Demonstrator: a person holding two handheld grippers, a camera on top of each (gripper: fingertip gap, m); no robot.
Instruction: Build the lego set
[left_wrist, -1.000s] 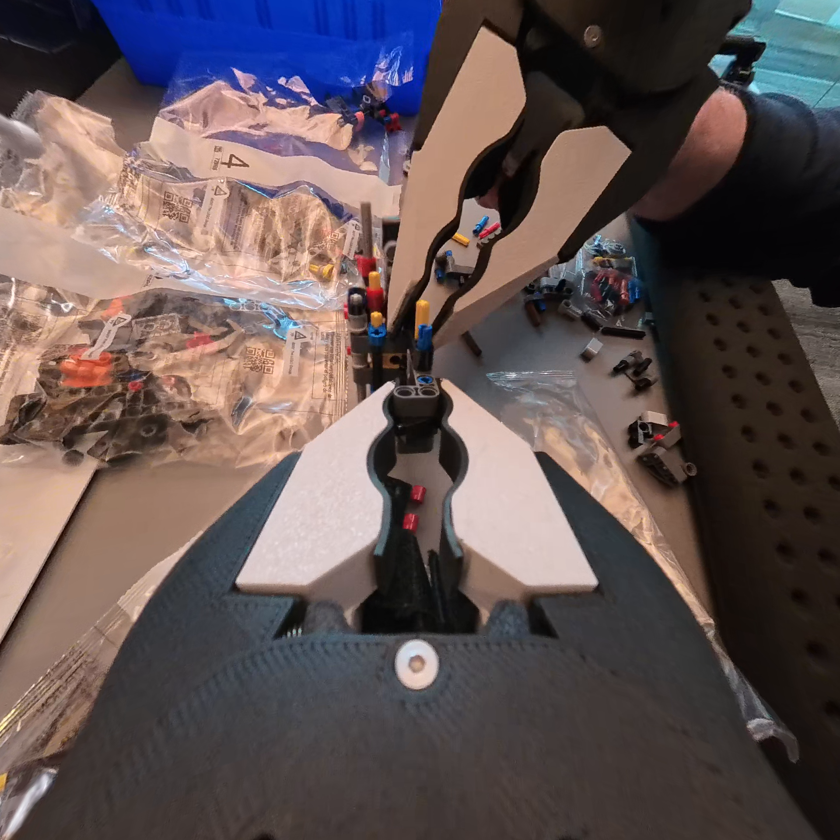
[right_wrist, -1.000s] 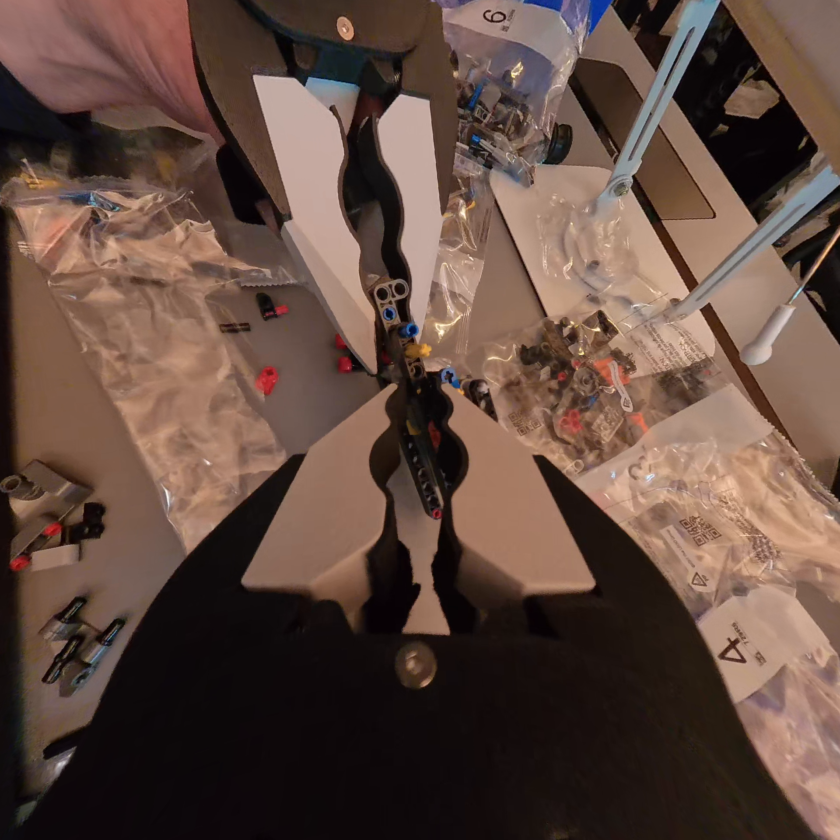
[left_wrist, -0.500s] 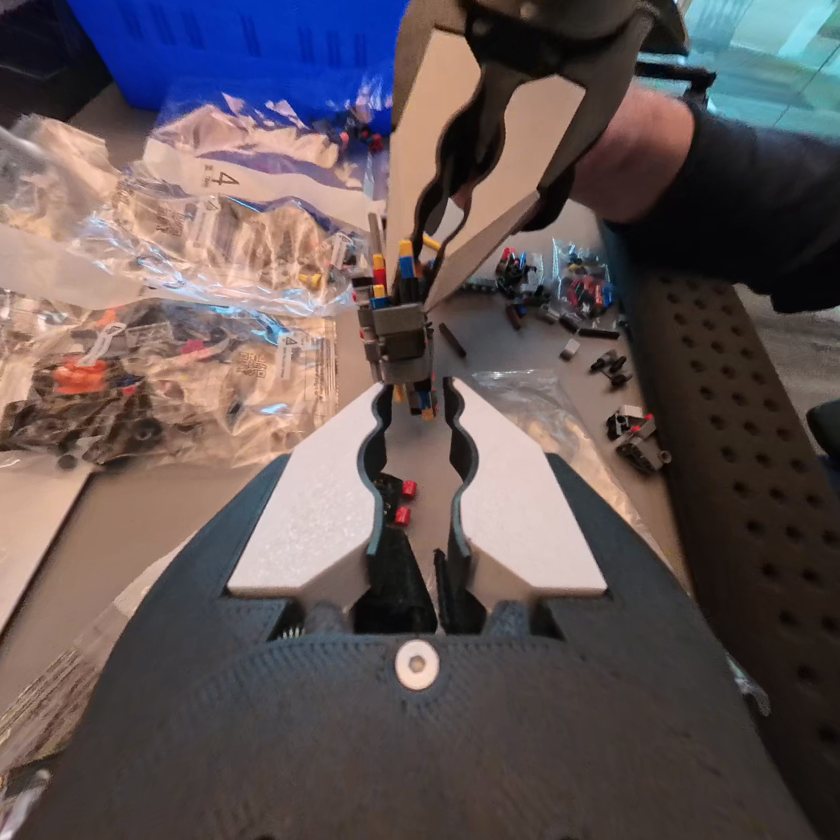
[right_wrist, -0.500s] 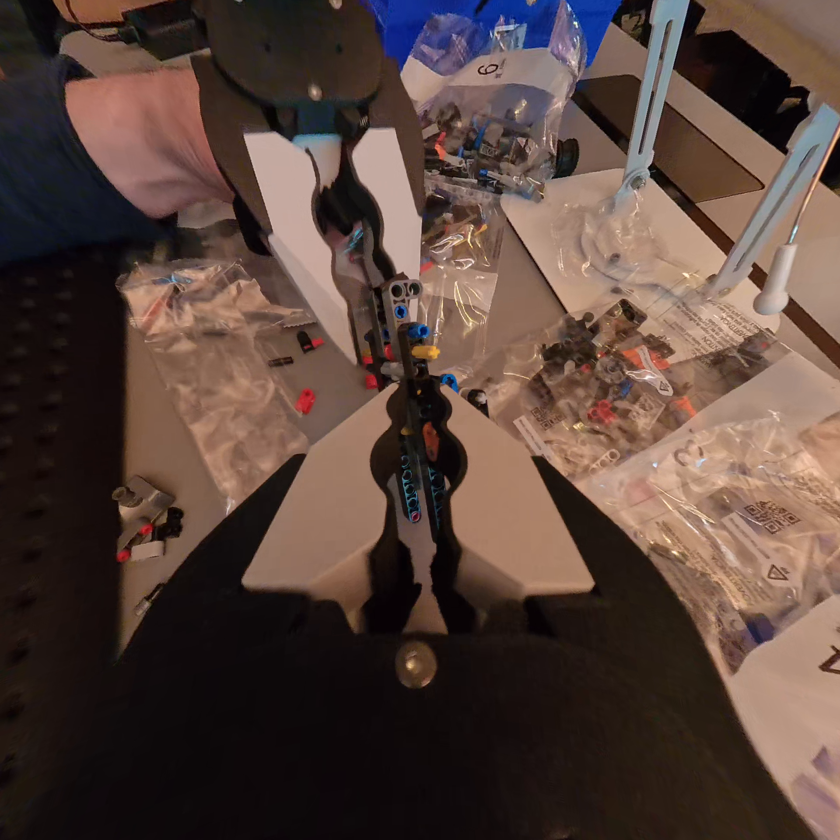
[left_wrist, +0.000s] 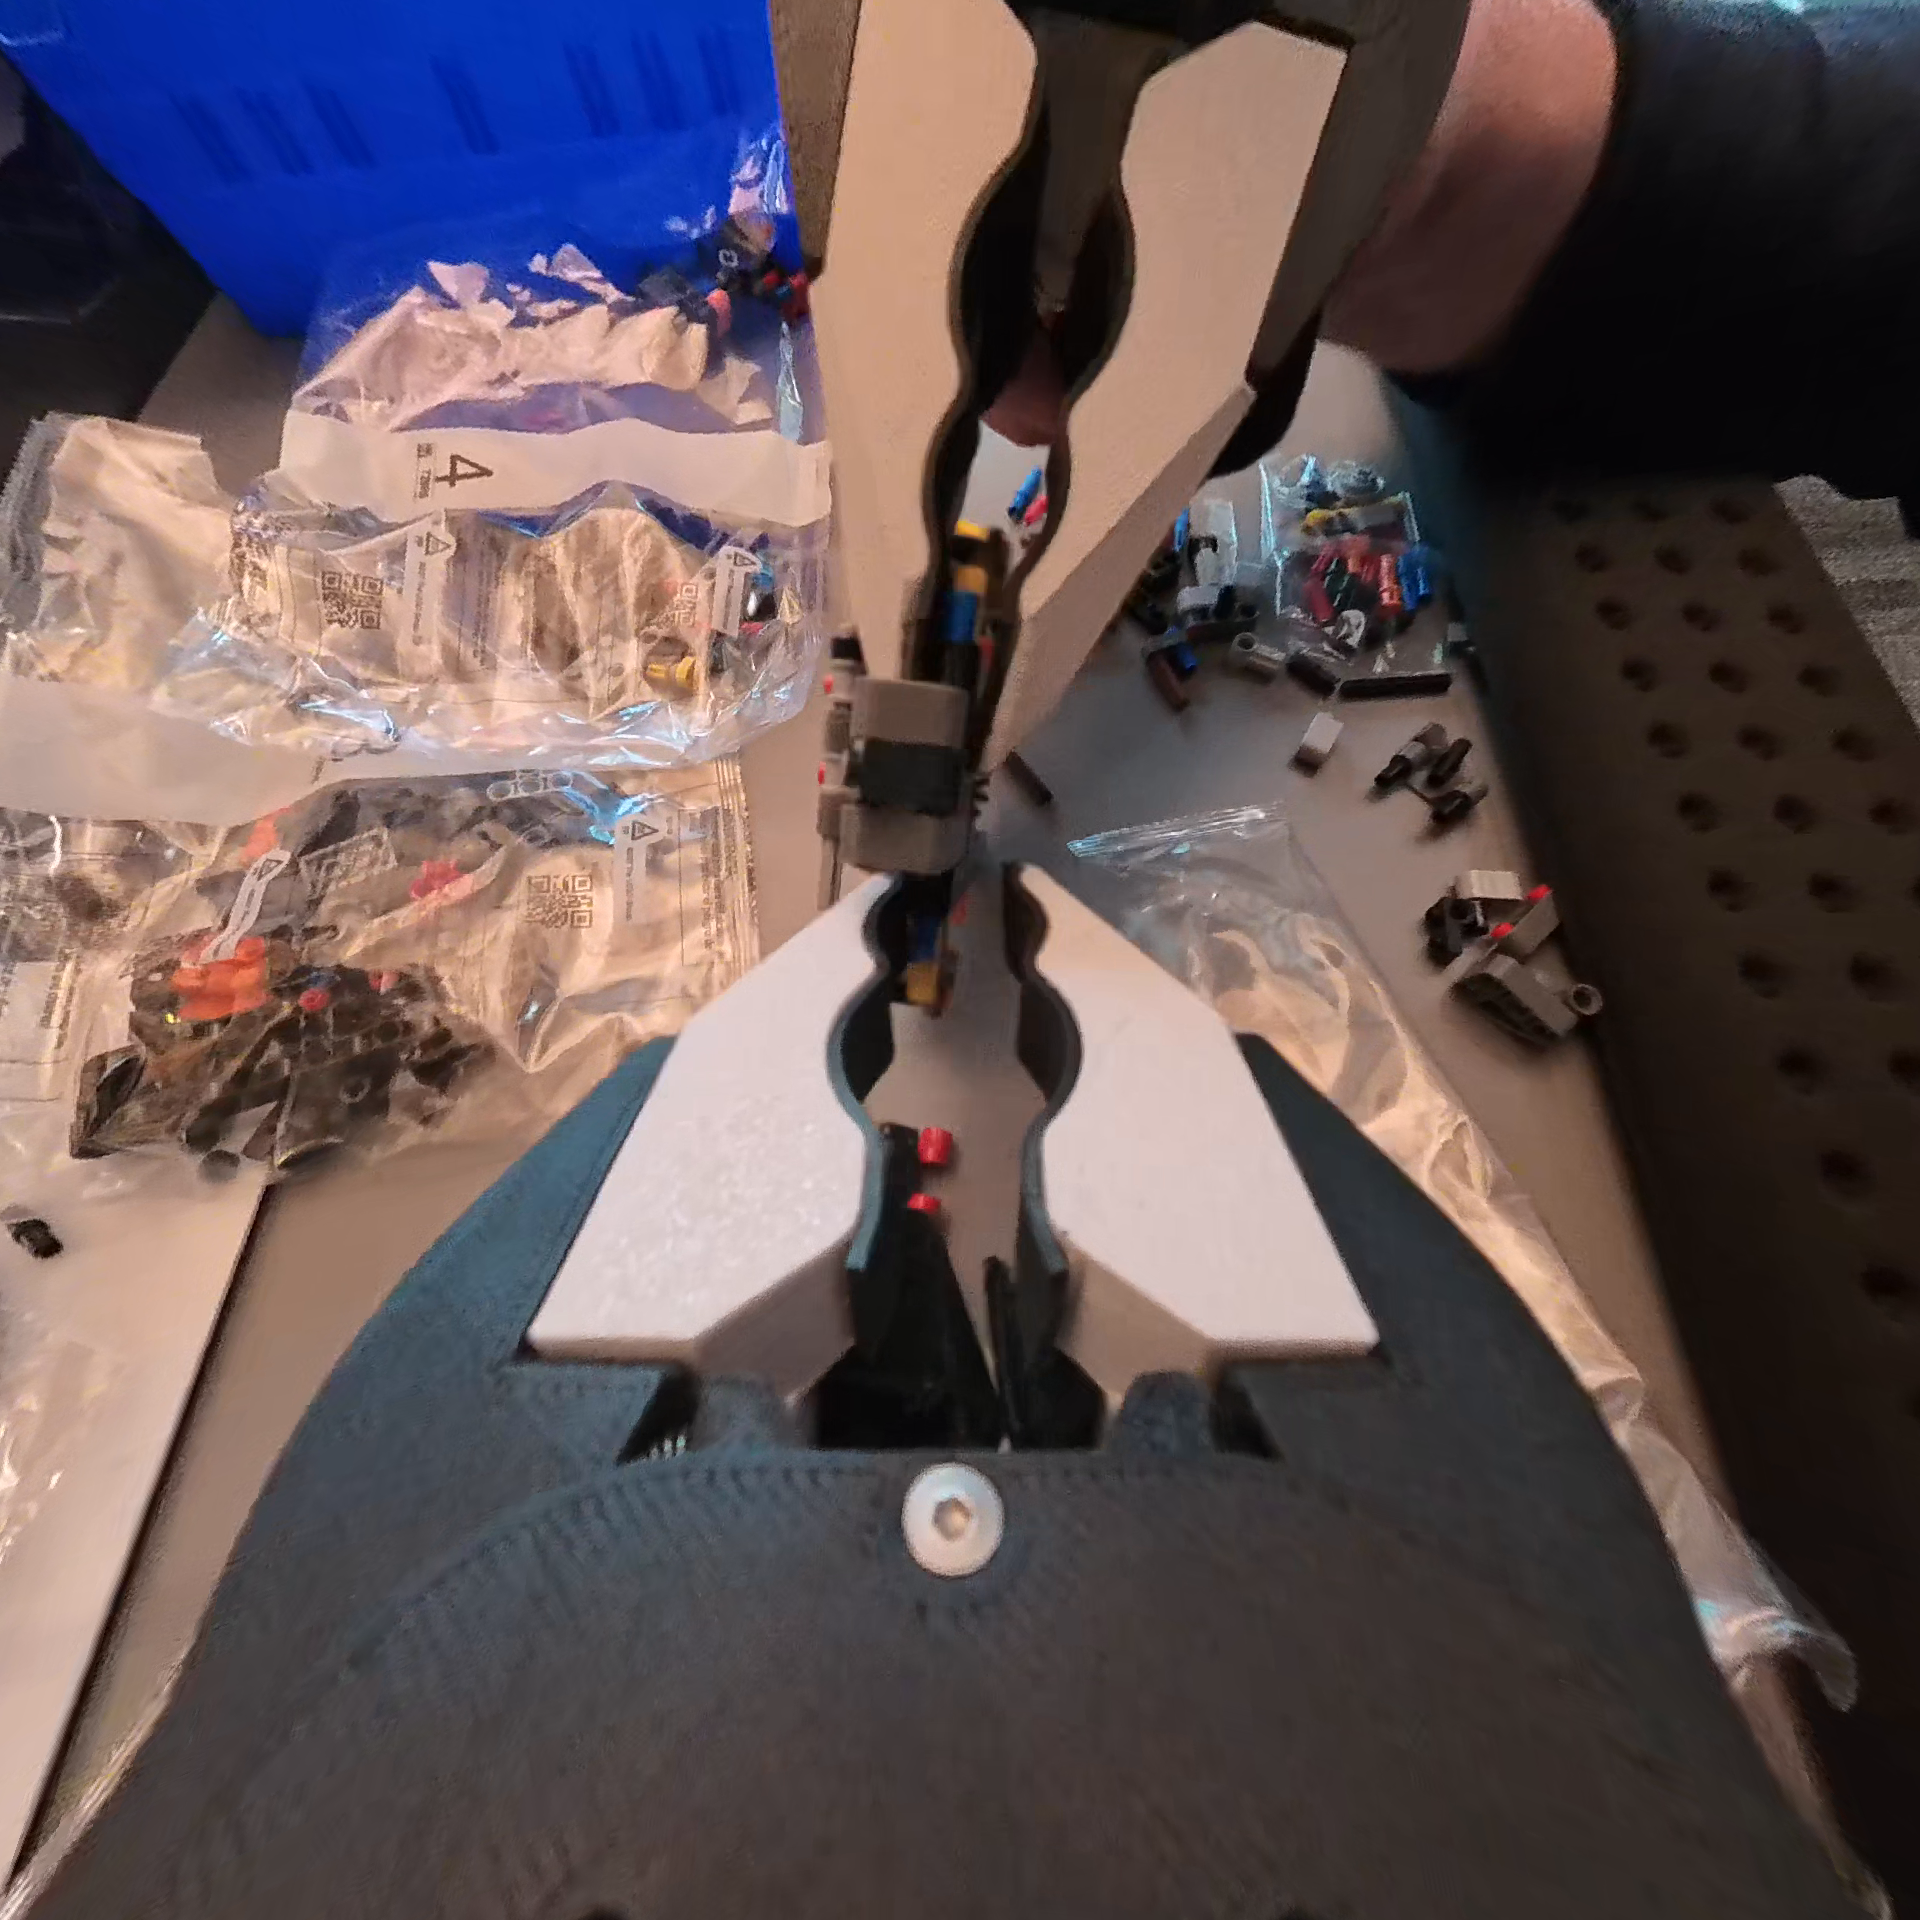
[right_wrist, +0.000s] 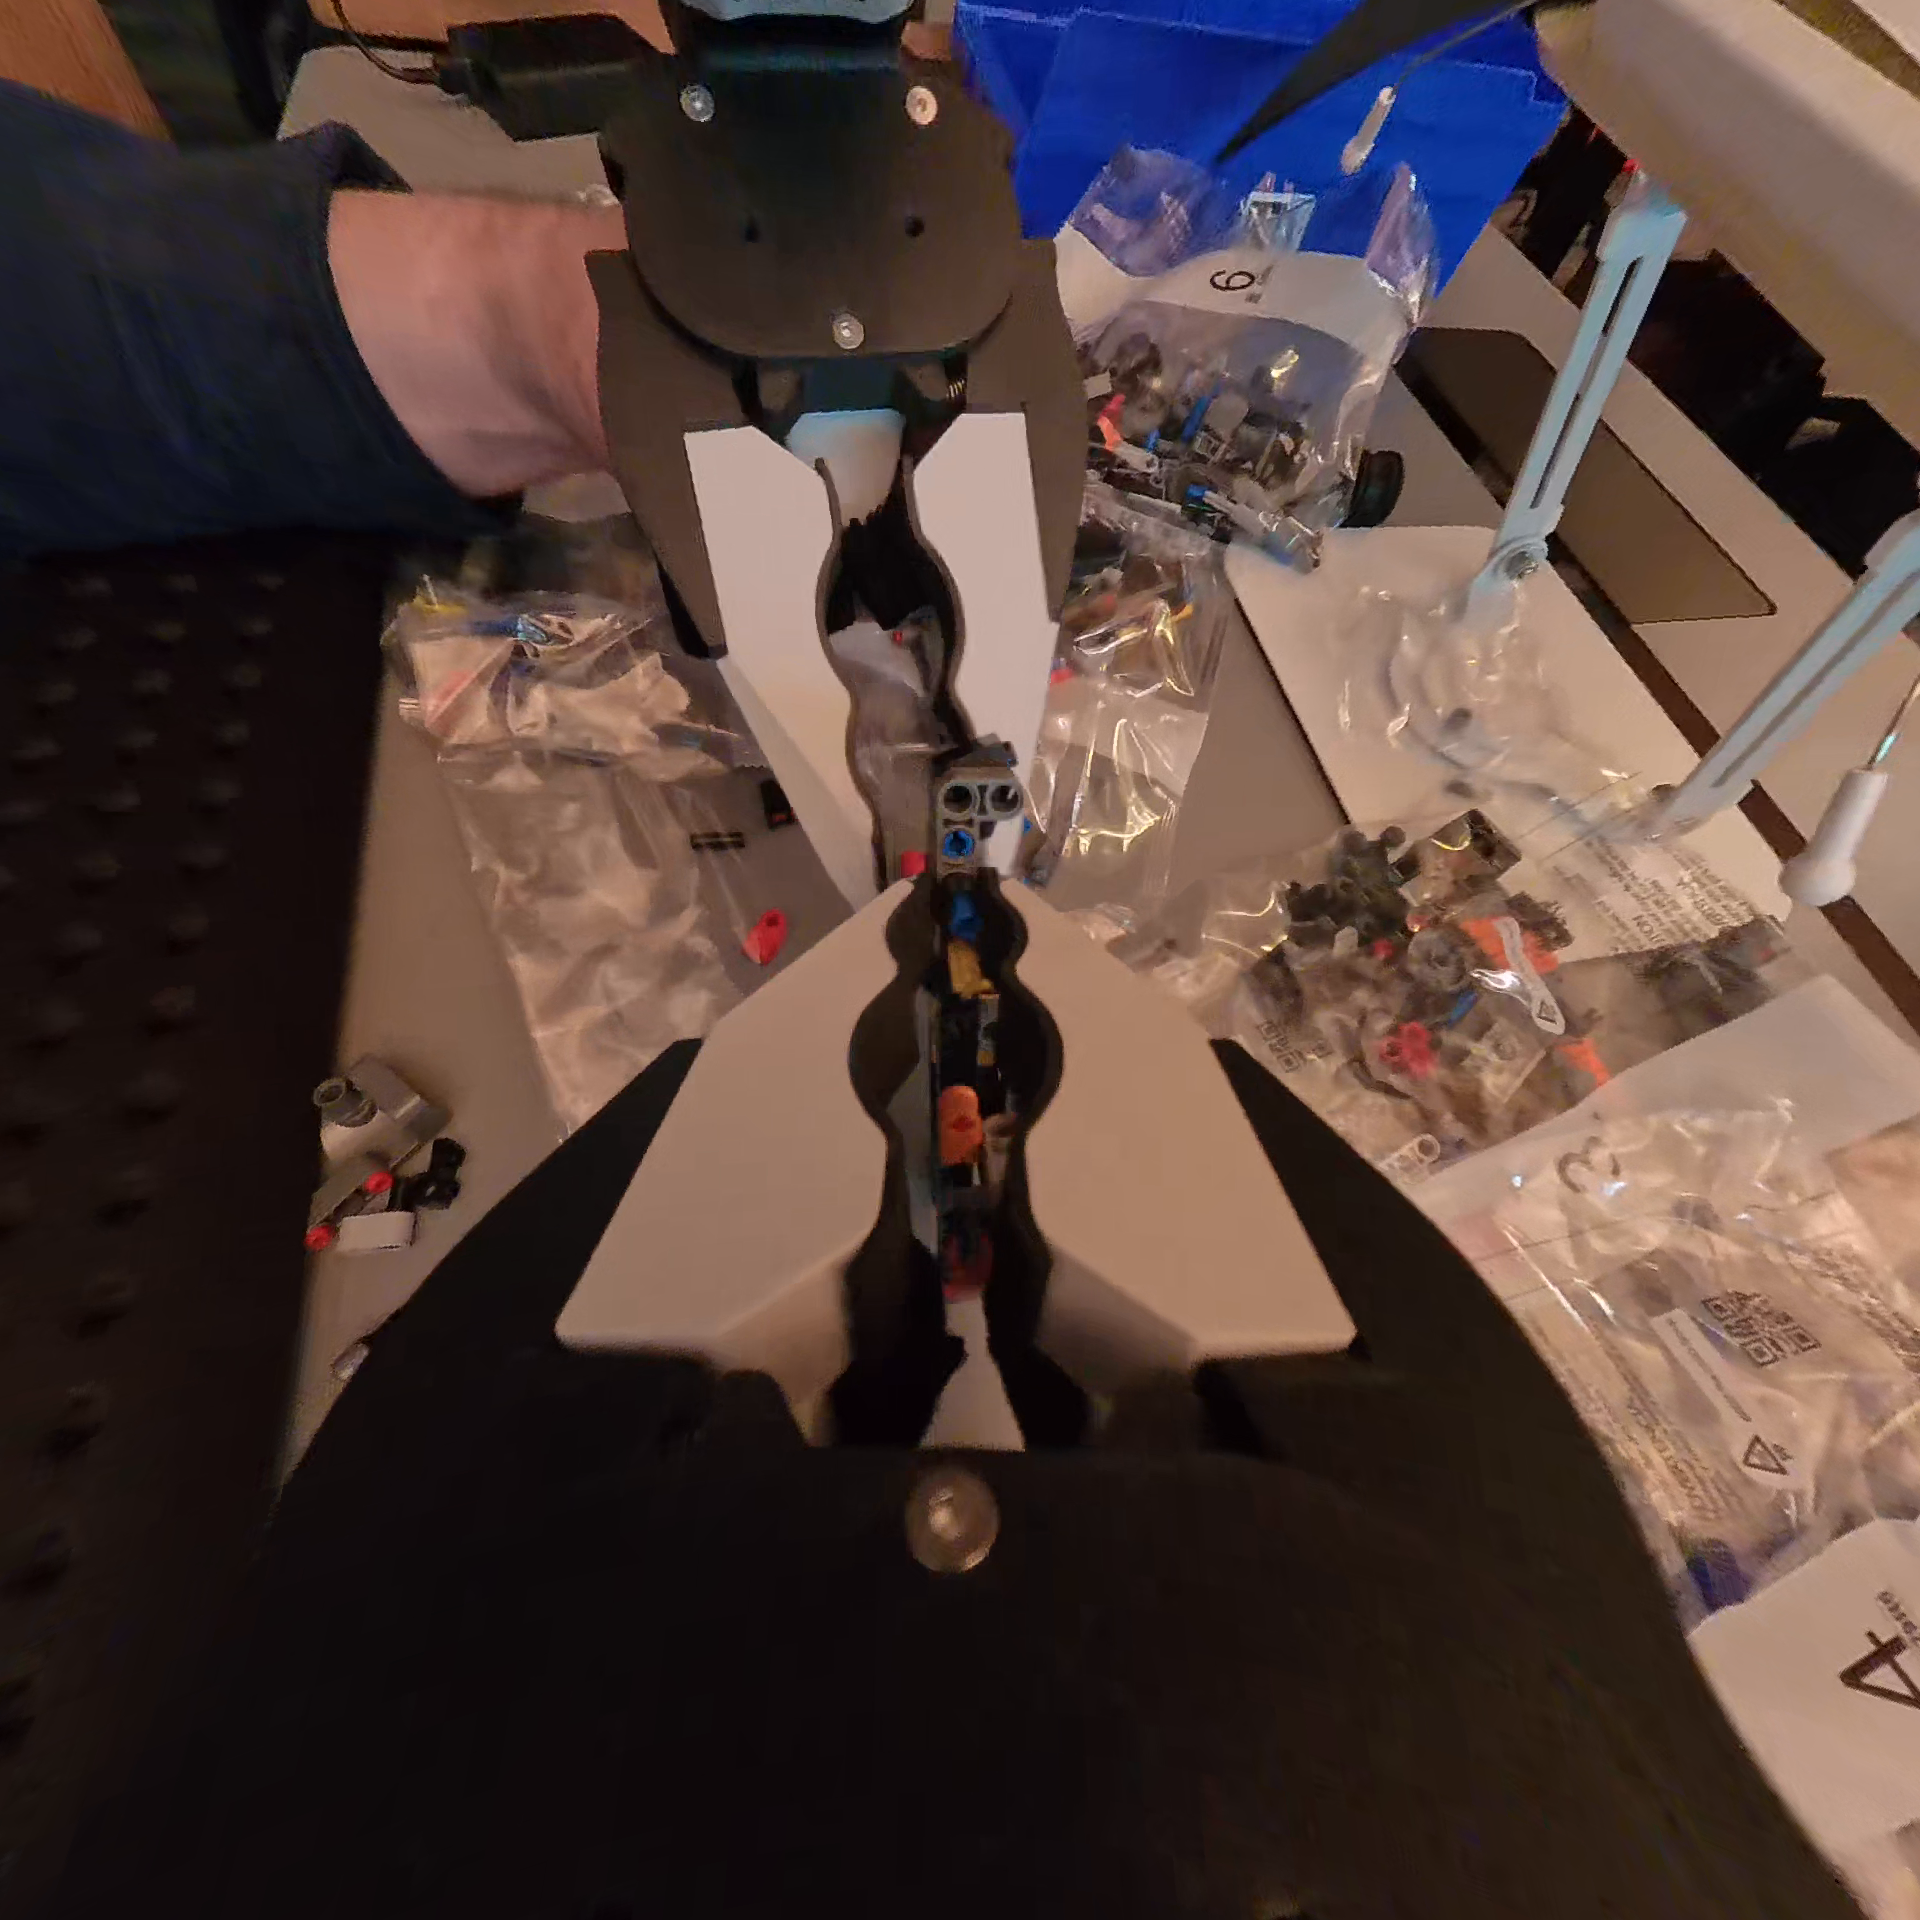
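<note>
Blur softens most of the left wrist view, and the right tongs (left_wrist: 987, 769) are cut off by its top edge. The lego assembly (right_wrist: 961, 1049), a narrow stack of grey, black, blue, yellow and orange parts, is clamped between the right tongs' (right_wrist: 961, 894) fingers, its grey end poking out toward the left tongs (right_wrist: 935, 831). In the left view its lower tip dips between the left tongs' (left_wrist: 945, 894) fingers, which stand narrowly parted; whether they touch it is hard to make out. Two red pins (left_wrist: 928, 1172) lie on the worktop (left_wrist: 343, 1247) beneath that gap. To the left sit three visible bags of parts (left_wrist: 499, 582), contents unclear behind creased plastic. Loose pieces (left_wrist: 1340, 613) scatter far right, too small to count. A blue bin (left_wrist: 395, 125) stands far left.
</note>
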